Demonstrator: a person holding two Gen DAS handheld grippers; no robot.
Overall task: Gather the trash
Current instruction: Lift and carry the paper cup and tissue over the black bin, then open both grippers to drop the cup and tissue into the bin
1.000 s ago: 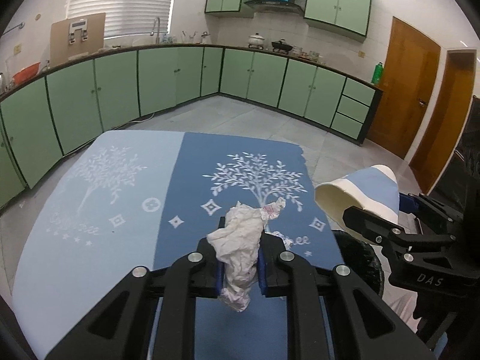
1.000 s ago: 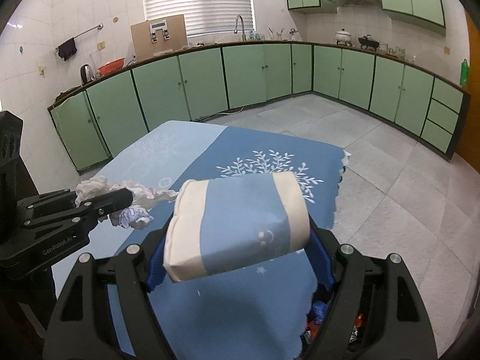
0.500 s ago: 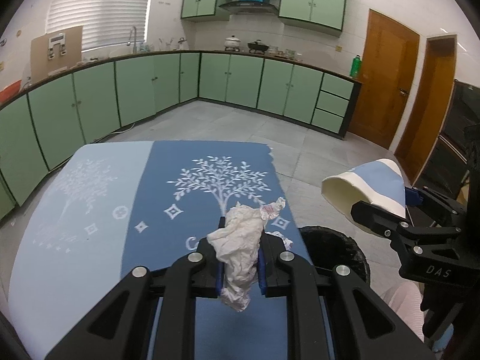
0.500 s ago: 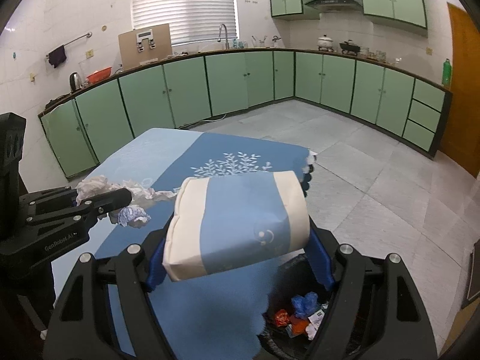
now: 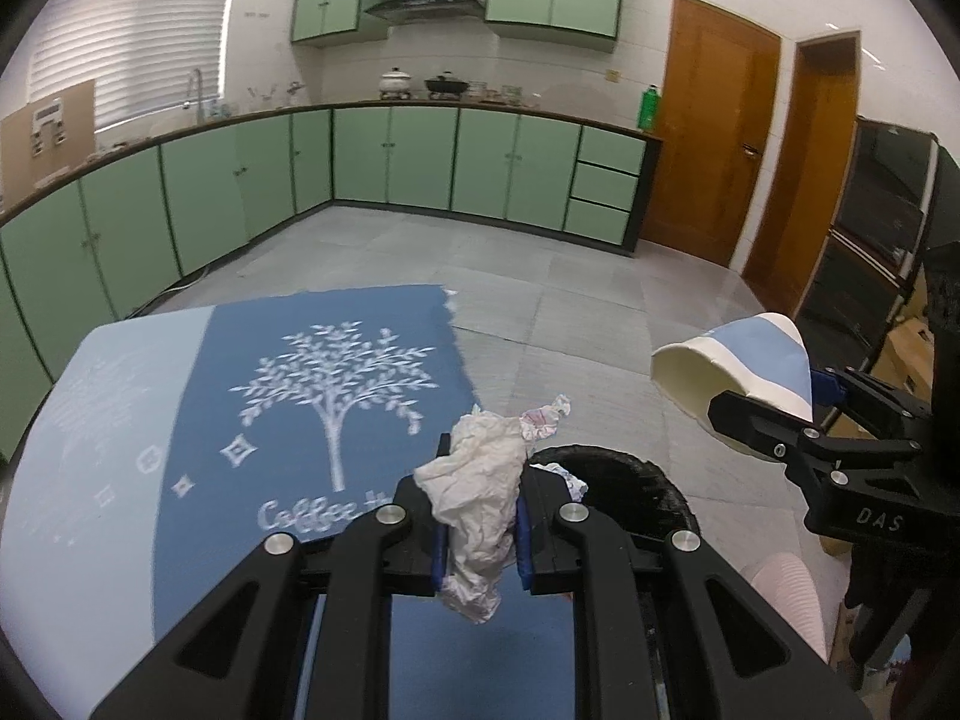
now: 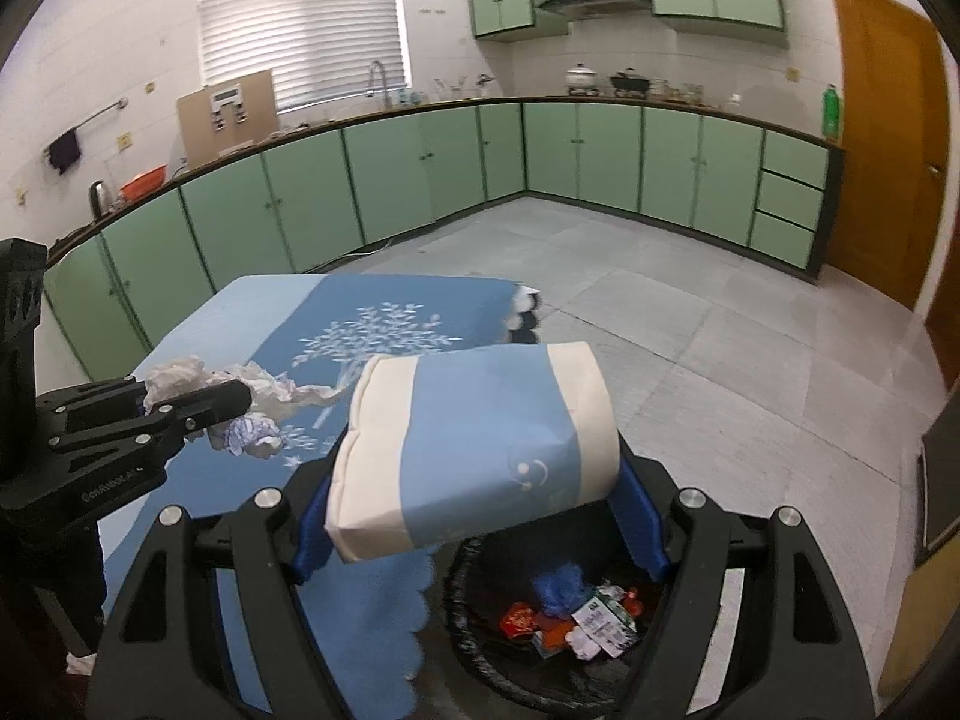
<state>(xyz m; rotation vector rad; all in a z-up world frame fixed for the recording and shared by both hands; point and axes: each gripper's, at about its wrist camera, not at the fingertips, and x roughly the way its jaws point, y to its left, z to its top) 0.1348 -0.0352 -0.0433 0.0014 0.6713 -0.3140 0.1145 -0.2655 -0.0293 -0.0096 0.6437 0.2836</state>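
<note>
Right up close, the left gripper [image 5: 479,531] has its jaws clamped on a crumpled white tissue [image 5: 480,498], which bulges above and hangs below the blue pads, held over the table's near right edge. Over on the other side, the right gripper [image 6: 480,516] is squeezing a blue-and-cream paper cup [image 6: 474,450] lying sideways between its jaws, raised above the black trash bin [image 6: 474,648]. Down inside the bin: red wrappers, a blue wad, white scraps. Just beyond, the blue tablecloth [image 5: 252,420] with its white tree print covers the table. Further back, grey floor tiles, then green cabinets [image 6: 390,180] wrapping the kitchen walls.
</note>
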